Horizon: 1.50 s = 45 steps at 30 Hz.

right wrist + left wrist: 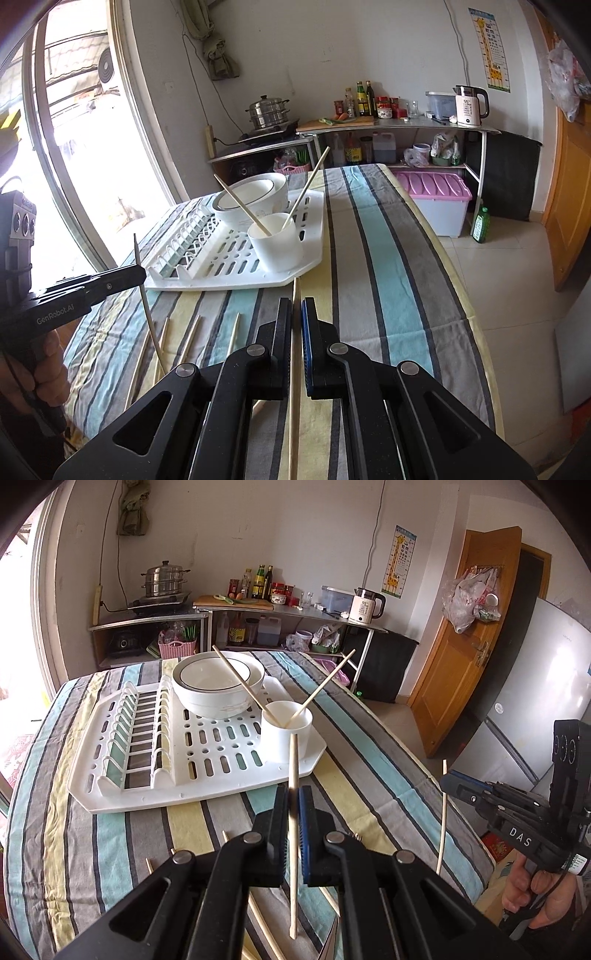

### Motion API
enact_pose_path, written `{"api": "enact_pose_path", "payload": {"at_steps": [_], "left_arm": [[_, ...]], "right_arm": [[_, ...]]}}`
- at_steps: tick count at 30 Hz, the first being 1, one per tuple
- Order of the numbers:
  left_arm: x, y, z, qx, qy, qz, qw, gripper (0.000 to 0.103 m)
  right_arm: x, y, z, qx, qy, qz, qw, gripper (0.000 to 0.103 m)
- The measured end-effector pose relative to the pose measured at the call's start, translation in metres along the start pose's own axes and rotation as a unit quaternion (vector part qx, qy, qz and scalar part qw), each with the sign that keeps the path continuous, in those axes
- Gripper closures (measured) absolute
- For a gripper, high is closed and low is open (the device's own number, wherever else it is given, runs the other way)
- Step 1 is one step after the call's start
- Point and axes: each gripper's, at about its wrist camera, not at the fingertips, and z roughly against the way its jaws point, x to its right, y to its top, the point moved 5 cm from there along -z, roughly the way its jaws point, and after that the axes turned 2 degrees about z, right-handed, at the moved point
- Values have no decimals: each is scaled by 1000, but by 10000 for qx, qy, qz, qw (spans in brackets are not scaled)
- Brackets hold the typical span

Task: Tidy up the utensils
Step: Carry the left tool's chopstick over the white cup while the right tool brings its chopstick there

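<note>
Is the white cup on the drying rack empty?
No. The white cup stands upright and holds two chopsticks, leaning apart.

I read "DAS" on my right tool (452,777), "GenRobot.AI" on my left tool (142,275), and "55" on the white kettle (470,107).

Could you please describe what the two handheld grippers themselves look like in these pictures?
Both are black plastic scissor-style tools with silver pivot bolts. On the left gripper and the right gripper, one finger carries a black ribbed pad and the other a blue one. From the side, the right one is printed "DAS" and the left "GenRobot.AI". Each has a boxy camera block on top, a pistol grip and a thin black cable. No sleeves show.
</note>
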Motion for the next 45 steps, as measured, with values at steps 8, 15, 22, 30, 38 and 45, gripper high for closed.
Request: {"api": "enact_pose_path", "payload": {"at_steps": [8,15,22,30,38,45], "left_arm": [[-1,0,16,172,-71,4,9998,98],[0,0,25,242,-87,-20,9997,98],[-1,8,31,306,-43,-58,9995,98],[-1,27,27,325,32,-145,9994,98],[-2,59,10,355,-15,-155,9992,98],[-1,92,-9,419,-36,-152,9990,98]], "right_arm": [[-5,9,17,261,78,69,9996,98],[-4,14,23,377,75,106,9992,98],[-4,25,27,508,62,169,9985,98],[-4,47,21,653,100,205,9976,98],[-8,80,6,831,185,281,9960,98],[-10,113,-13,972,254,260,9946,98]]}}
